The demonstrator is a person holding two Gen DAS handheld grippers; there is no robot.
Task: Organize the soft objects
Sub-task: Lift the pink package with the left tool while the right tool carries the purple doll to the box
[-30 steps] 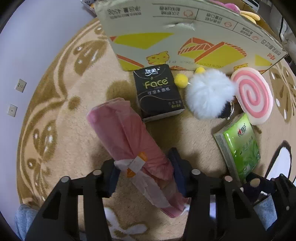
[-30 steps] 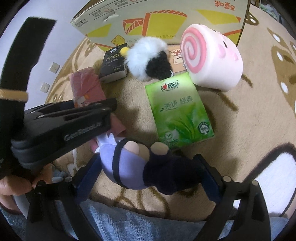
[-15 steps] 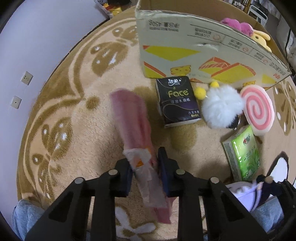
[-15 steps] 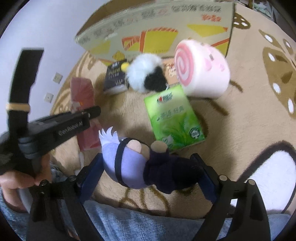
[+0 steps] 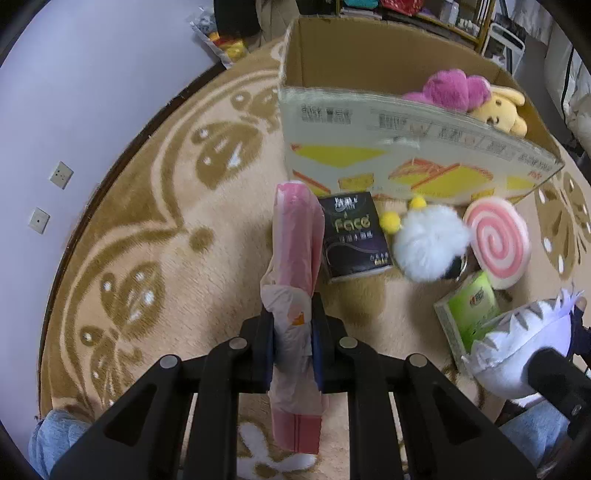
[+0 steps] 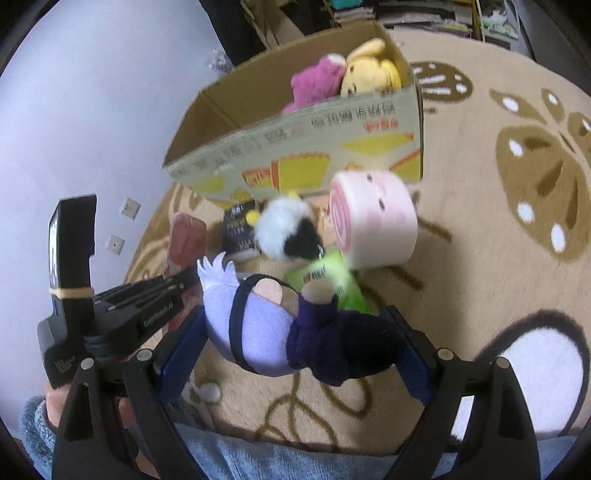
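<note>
My left gripper (image 5: 293, 332) has a long pink wrapped pack (image 5: 297, 236) between its pads; the jaws are closing on it and it hangs upright above the carpet. My right gripper (image 6: 295, 332) is shut on a plush doll (image 6: 258, 332) with a lavender head and dark navy body, also lifted. Behind both stands an open cardboard box (image 5: 406, 147) holding a pink plush (image 5: 454, 88) and a yellow plush (image 5: 498, 107). In front of the box lie a black tissue pack (image 5: 354, 236), a white fluffy plush (image 5: 428, 243), a pink swirl roll plush (image 5: 496, 243) and a green tissue pack (image 5: 469, 314).
A round beige patterned carpet (image 5: 166, 258) covers the floor. A pale wall with two sockets (image 5: 61, 175) runs along the left. Shelves and clutter (image 5: 461, 22) stand behind the box. A person's jeans (image 6: 295, 458) show at the bottom edge.
The left jaws closed on the pink pack and lifted it upright off the carpet. The right gripper rose with the doll. Both views now look over the box rim.
</note>
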